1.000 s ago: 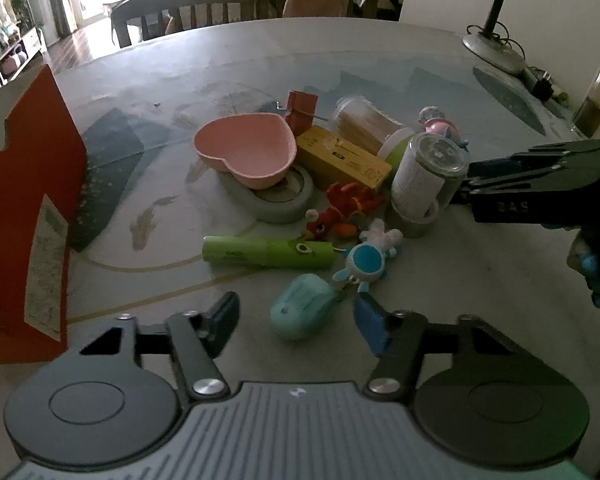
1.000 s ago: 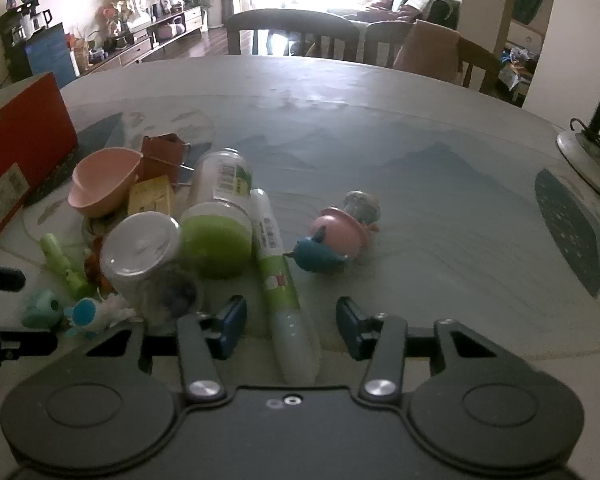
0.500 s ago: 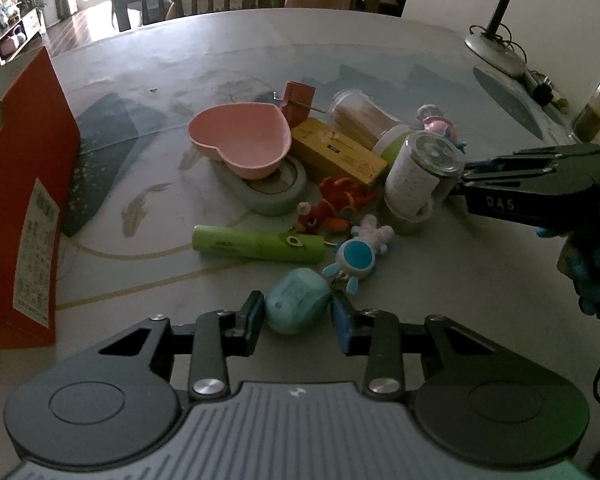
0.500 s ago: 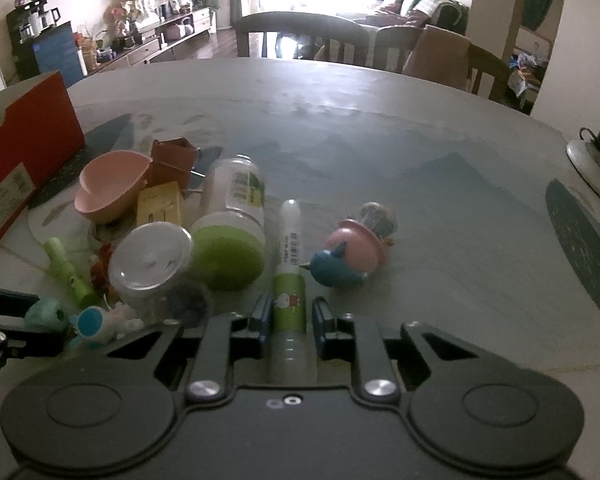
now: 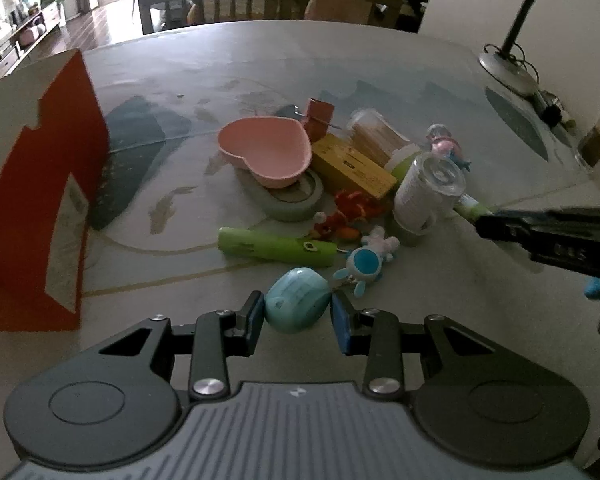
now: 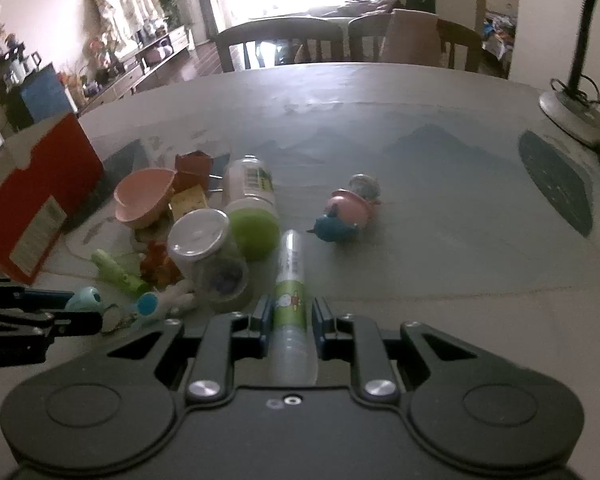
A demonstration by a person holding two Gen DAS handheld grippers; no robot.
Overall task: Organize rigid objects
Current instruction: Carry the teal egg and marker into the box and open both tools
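Observation:
A teal egg-shaped toy sits between the blue pads of my left gripper, which is shut on it just above the table. My right gripper is shut on a green-and-clear tube and carries it above the table, pointing toward the pile. In the left wrist view the right gripper reaches in from the right. The pile holds a pink heart bowl, a yellow box, a green marker, a clear jar and a blue-white toy.
A red cardboard box stands open at the left. A pink and blue pig toy lies apart on the table. A desk lamp base and cables sit at the far right. Chairs line the far edge.
Both grippers closed: the left on the teal toy, the right on the tube. The right gripper then lifted the tube off the table and drew it back from the pile.

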